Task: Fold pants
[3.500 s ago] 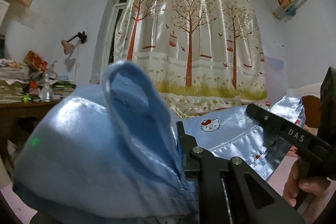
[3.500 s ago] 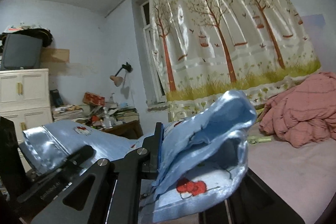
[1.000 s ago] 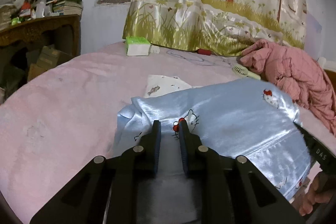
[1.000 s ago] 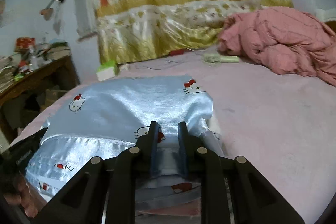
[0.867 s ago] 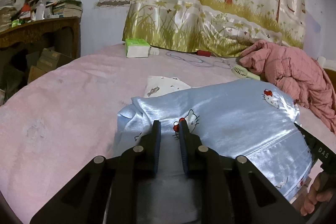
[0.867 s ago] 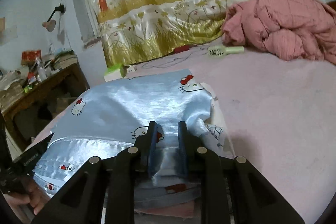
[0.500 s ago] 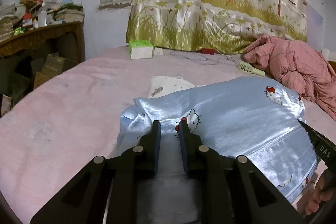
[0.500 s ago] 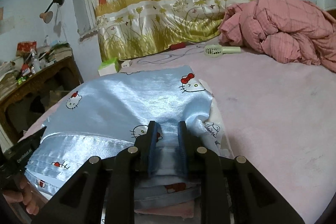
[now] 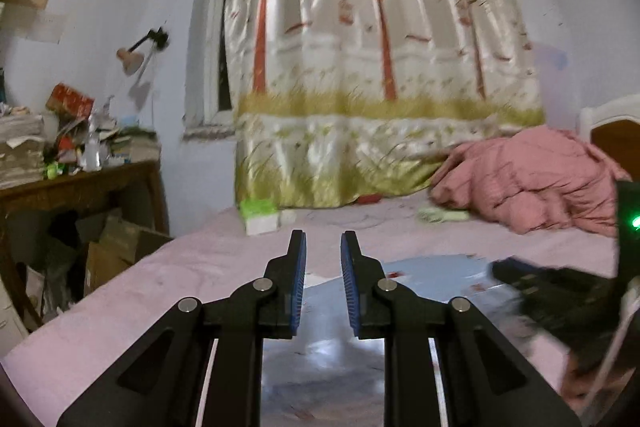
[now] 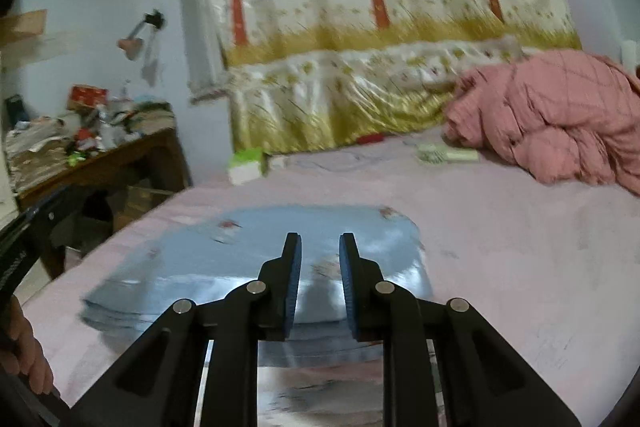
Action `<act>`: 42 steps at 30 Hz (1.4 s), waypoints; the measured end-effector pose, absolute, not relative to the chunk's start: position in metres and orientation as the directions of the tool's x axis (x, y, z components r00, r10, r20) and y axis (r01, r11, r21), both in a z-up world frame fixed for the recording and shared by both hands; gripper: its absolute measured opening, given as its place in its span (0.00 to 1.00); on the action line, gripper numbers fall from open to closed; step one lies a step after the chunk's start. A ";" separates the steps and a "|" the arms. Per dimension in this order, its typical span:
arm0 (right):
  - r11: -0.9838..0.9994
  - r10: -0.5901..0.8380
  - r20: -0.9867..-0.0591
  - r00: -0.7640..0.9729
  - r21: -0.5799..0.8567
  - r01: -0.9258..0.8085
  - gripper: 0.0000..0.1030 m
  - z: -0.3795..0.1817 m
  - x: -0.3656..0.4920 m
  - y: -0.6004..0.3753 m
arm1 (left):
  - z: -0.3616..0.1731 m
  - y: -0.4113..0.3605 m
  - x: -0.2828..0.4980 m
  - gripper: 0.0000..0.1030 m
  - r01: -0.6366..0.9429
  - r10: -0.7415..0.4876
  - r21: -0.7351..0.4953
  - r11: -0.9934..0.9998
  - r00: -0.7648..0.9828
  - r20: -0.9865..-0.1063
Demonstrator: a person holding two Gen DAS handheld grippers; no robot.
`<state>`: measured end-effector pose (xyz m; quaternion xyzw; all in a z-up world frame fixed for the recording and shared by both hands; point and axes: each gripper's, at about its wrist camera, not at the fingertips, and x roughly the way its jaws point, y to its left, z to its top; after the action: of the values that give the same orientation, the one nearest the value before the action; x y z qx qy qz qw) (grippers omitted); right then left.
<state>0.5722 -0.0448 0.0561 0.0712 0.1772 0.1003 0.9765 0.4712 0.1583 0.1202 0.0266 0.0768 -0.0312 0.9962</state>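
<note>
**Pants lying folded on bed, both grippers off the cloth**

Pants [image 10: 256, 251]: light blue satin with small cartoon print, lying folded in a flat stack on the pink bedsheet [image 10: 520, 247], near the bed's front edge. Layered edges are showing at the near side in the right wrist view. In the left wrist view the same pants [image 9: 432, 271] are sitting low in frame, partly hidden behind the fingers; print is blurring out, can't read it.

Right gripper [image 10: 319, 247]: hovering over the near edge of the stack, jaws standing a narrow gap apart, nothing between the blue pads. Not touching the cloth as far as the frame is showing.

Left gripper [image 9: 323, 245]: pointing across the bed toward the curtain, jaws likewise a narrow gap apart and gripping nothing. Pants are sitting below and beyond the tips, clear of them.

Cross views: the right gripper's black body is showing blurred at the right edge of the left wrist view, with a green light on it. A hand [image 10: 24, 359] is showing at the bottom left of the right wrist view, wrapping a black handle.

Surroundings: crumpled pink quilt [image 10: 560, 115] is lying at the far right of the bed, well apart from the pants. Green-and-white box [image 10: 245, 165] and a pale green handheld fan [image 10: 444, 155] are lying near the far edge, under the tree-print curtain [image 9: 380, 67]. Wooden desk [image 9: 80, 187] piled with clutter is standing left of the bed, a wall lamp [image 9: 132, 57] hanging above it.
</note>
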 end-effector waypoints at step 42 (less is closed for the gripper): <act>0.996 0.080 -0.174 0.982 0.063 -0.070 1.00 0.014 0.406 -0.066 | 0.028 0.150 0.345 1.00 0.008 0.005 0.111 0.994 0.993 -0.118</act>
<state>0.4062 -0.0663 0.0144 0.0283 0.0883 0.0376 0.9950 0.3454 0.1501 0.0283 0.0558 0.0590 -0.0007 0.9967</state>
